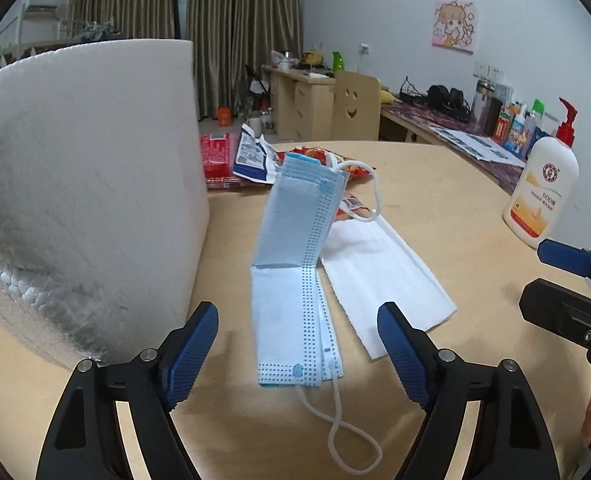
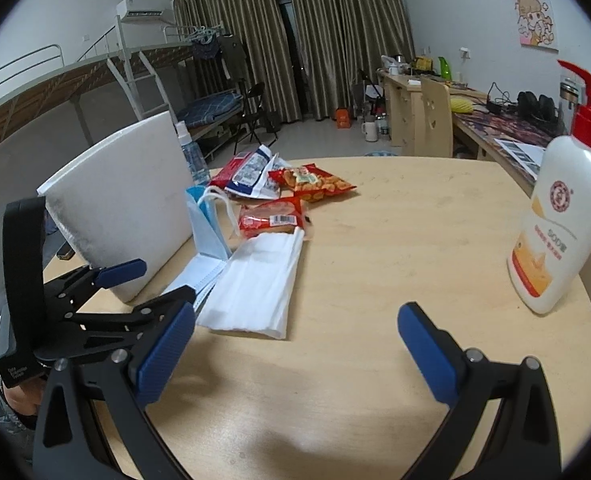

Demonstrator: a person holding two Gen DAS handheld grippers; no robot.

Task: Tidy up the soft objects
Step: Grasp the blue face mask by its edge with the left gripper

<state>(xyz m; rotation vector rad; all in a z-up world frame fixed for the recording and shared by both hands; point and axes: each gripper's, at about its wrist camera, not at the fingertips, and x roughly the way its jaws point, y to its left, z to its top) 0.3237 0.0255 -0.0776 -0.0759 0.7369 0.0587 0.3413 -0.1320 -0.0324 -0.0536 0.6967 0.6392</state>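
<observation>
The blue mask [image 1: 291, 280] lies bent on the table [image 1: 435, 208], just beside the big white box [image 1: 87, 184]. The left gripper [image 1: 297, 344] is wide apart around it, not squeezing. The right gripper [image 2: 295, 344] is wide apart too, holding nothing.

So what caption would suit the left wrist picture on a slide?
Open left gripper straddling a folded blue face mask on the wooden table.

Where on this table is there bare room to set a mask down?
Free: the wood between the white mask and the lotion bottle. Crowded: between the foam box, blue mask and snack packets.
</observation>
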